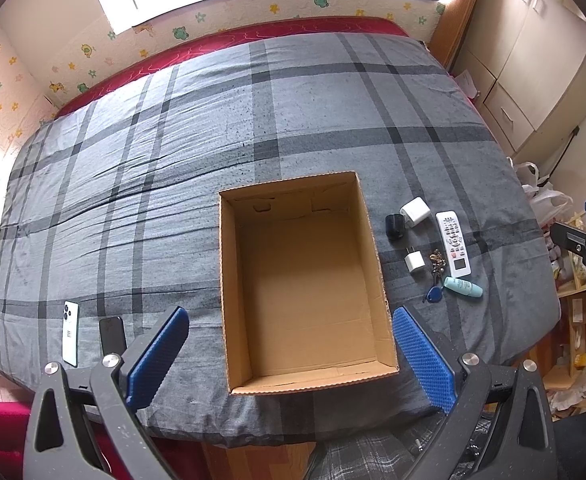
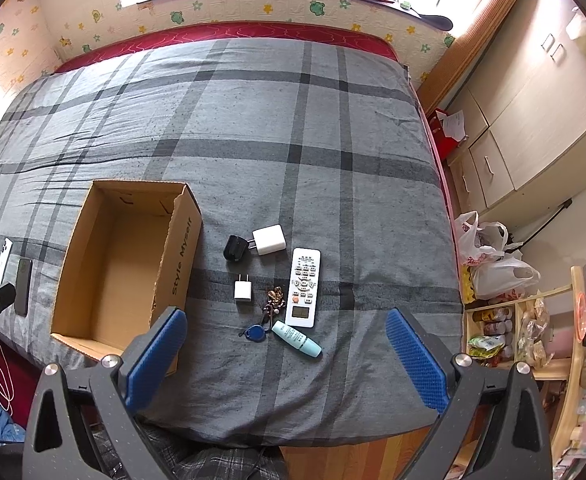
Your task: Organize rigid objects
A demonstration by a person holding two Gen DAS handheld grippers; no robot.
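I see both my left hand-held gripper (image 1: 293, 356) and right hand-held gripper (image 2: 287, 354) spread wide, holding nothing. The cardboard box (image 2: 93, 320) sits on the bed (image 2: 293, 140); remote (image 2: 303, 286), chargers (image 2: 268, 239) and keys (image 2: 271, 304) lie just right of the box.

Remote (image 2: 304, 287) button labels too small; box (image 2: 93, 344) near corner hidden behind finger

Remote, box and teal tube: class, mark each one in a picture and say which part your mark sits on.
remote (image 2: 303, 286): right wrist view, on its button area.
box (image 1: 301, 280): left wrist view, on its bare inner floor.
teal tube (image 2: 296, 338): right wrist view, on the middle of its body.
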